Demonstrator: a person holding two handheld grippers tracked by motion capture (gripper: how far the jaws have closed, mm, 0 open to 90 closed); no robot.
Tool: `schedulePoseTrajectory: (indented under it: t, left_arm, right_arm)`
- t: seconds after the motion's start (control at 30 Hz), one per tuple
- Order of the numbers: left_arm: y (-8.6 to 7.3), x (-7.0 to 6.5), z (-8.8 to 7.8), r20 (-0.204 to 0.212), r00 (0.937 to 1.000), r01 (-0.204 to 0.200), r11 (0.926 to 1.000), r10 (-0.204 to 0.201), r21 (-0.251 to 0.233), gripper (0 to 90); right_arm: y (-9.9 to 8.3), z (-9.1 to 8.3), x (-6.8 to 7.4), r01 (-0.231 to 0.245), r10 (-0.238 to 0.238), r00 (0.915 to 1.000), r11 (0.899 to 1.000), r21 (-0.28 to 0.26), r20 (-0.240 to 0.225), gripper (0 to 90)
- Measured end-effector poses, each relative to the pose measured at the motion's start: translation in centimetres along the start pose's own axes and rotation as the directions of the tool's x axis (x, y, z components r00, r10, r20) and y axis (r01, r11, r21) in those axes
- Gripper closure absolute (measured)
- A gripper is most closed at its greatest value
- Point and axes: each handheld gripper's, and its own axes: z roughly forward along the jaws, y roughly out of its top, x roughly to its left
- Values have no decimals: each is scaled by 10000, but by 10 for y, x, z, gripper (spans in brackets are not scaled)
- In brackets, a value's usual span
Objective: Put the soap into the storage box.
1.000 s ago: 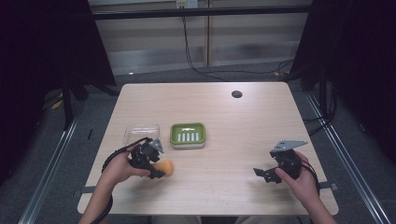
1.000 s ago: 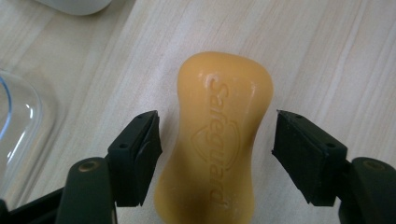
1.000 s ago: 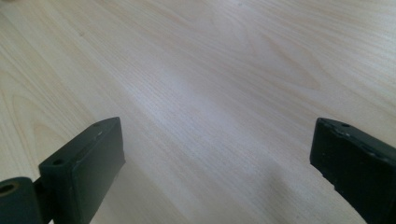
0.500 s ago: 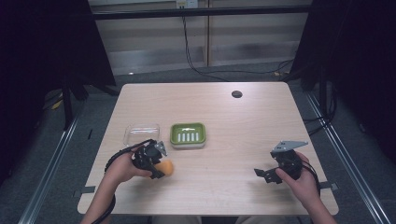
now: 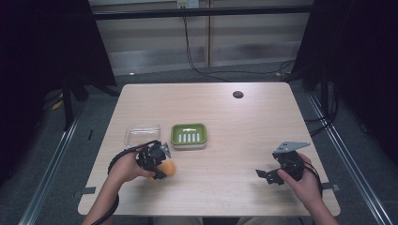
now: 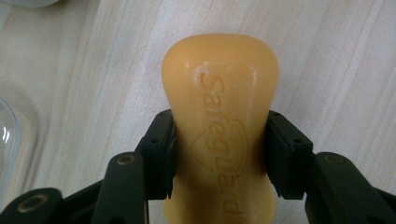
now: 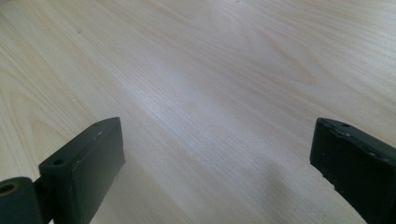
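An orange bar of soap (image 5: 168, 168) lies on the wooden table (image 5: 225, 117) near its front left. My left gripper (image 5: 162, 169) has just been closing and is shut on it. In the left gripper view both black pads (image 6: 161, 144) press the narrow waist of the soap (image 6: 219, 84), whose embossed face points up. My right gripper (image 5: 266, 176) rests at the front right with its jaws wide apart. The right gripper view has bare wood between the jaws of that gripper (image 7: 217, 154).
A green soap dish (image 5: 188, 126) with a slotted floor stands just beyond the left gripper. Beside it on the left lies a clear plastic lid (image 5: 142, 133). A dark round hole (image 5: 238, 94) marks the far side of the table.
The left jaws have closed in on the soap bar, which stays in the same spot. The right hand has not moved.
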Motion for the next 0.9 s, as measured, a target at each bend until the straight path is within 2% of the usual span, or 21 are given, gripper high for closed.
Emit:
schedulePoseTrajectory:
  t: [0.13,0.17,0.37,0.4,0.5,0.53,0.57,0.9]
  left_arm:
    - [1,0,-1,82,9995,292,9994,-294,185,500]
    - [2,1,-1,139,9998,164,9995,-168,268,499]
    - [6,-1,-6,142,9990,416,9991,-415,-86,500]
    - [8,0,-8,213,9988,434,9991,-435,29,500]
    - [11,1,-12,306,9974,660,9978,-659,-27,500]
    - [13,2,-14,332,9978,572,9984,-573,29,500]
    - [14,2,-15,363,9973,644,9979,-640,-97,500]
    - [24,5,-24,443,9964,719,9974,-719,34,500]
  right_arm:
    - [0,-1,0,-31,31,10000,10000,-41,15,26]
    - [0,-2,0,-93,93,10000,10000,17,26,26]
    - [0,-3,-1,-123,123,9999,9999,28,28,26]
    - [0,-3,-1,-75,75,10000,10000,-7,28,26]
    - [0,-3,-1,-79,79,10000,10000,-38,38,26]
    - [0,-3,0,-123,123,9999,9999,-59,68,25]
    - [0,-3,0,-143,143,9999,9999,-54,69,26]
    - [0,-3,-2,-163,164,9998,9998,-69,65,26]
